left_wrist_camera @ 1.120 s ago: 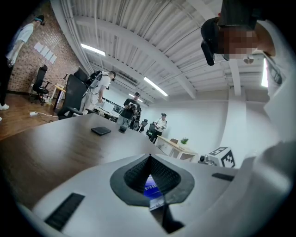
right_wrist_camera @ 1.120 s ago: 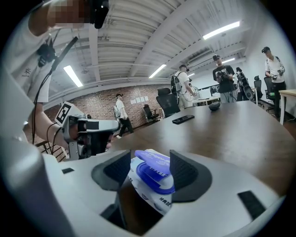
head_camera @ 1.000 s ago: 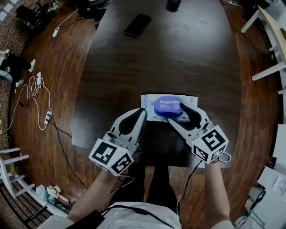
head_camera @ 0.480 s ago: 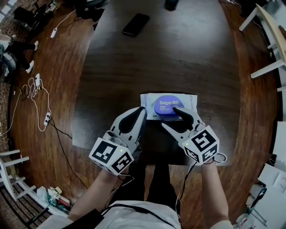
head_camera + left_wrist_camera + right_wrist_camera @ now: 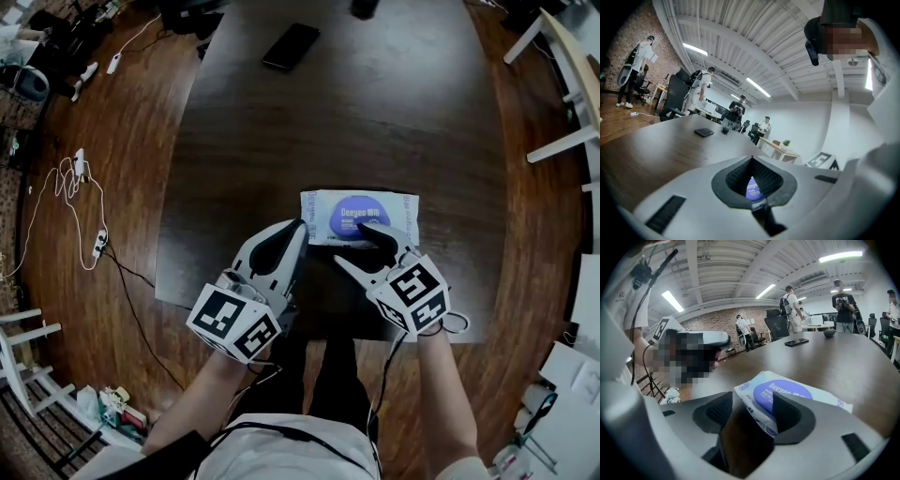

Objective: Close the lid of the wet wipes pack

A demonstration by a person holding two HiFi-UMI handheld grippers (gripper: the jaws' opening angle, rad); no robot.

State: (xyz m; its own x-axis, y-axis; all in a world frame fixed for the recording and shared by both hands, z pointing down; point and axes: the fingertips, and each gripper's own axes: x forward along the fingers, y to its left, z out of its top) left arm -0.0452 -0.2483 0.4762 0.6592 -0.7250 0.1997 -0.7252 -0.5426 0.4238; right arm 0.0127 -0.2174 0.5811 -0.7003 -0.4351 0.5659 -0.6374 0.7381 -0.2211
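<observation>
Tongs first: our left tongs [image 5: 298, 231] are pinched together at the tips with nothing held. Through the little diamond gap behind the tips we can just see a slice of the blue lid [image 5: 356, 216]. Our right tongs [image 5: 361, 248] are spread apart and not holding anything. Their right-hand tip sits over the near edge of the lid and looks like it's touching, but we can't swear to it. The other tip hangs over bare wood just in front, so the near left corner of the wet wipes pack [image 5: 319, 204] falls in the gap between them. The pack lies flat on the dark surface [image 5: 375, 112], long side across us, close to the surface's near edge, and the lid looks flat down on it. The left tongs' tip is just beside the pack's near left corner; contact or not, we can't tell. Edge-wise, both marker cubes hang about over the near edge, while the left and right edges of the surface are well apart from the pack. Beyond the pack a wide stretch of wood runs up to a phone [image 5: 290, 47] near the far left, well away from everything. Off the left edge, white cables [image 5: 70, 187] trail over the floor [image 5: 122, 112].
</observation>
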